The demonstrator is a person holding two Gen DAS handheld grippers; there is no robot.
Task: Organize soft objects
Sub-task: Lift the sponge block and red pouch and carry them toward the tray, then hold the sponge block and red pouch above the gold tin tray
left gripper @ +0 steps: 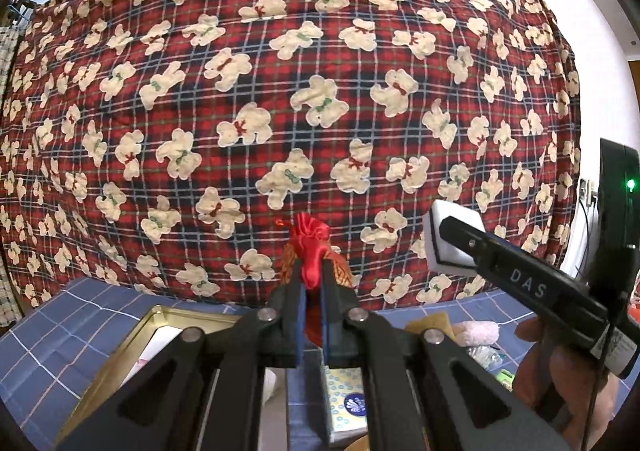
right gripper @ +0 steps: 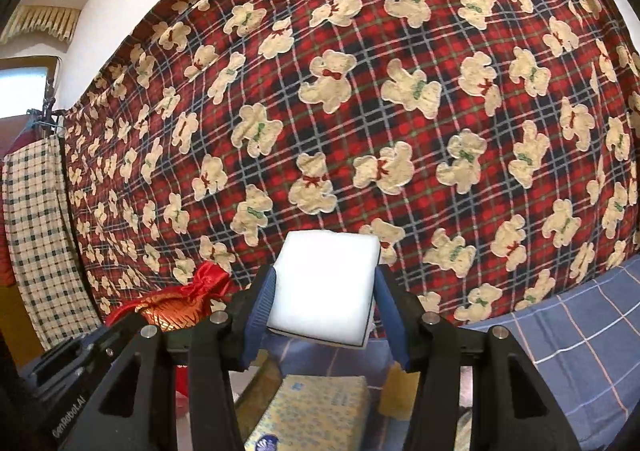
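Note:
My left gripper (left gripper: 314, 283) is shut on a red satin pouch (left gripper: 314, 247) with gold-patterned sides, pinched at its neck and held up in front of the bear-print blanket. The right wrist view shows the same pouch (right gripper: 180, 297) at lower left. My right gripper (right gripper: 326, 279) is shut on a white sponge block (right gripper: 326, 267), with a blue pad pressing on each side. In the left wrist view the sponge (left gripper: 440, 219) and right gripper (left gripper: 448, 239) hang to the right of the pouch, carried by a person's hand (left gripper: 560, 383).
A red plaid blanket with bears (left gripper: 320, 91) hangs as a backdrop. Below lies a blue checked cloth (right gripper: 580, 331). On it are an open gold tin (left gripper: 160, 313), a tissue pack (right gripper: 316, 411) and a pink fluffy item (left gripper: 478, 333). A checked towel (right gripper: 36, 231) hangs far left.

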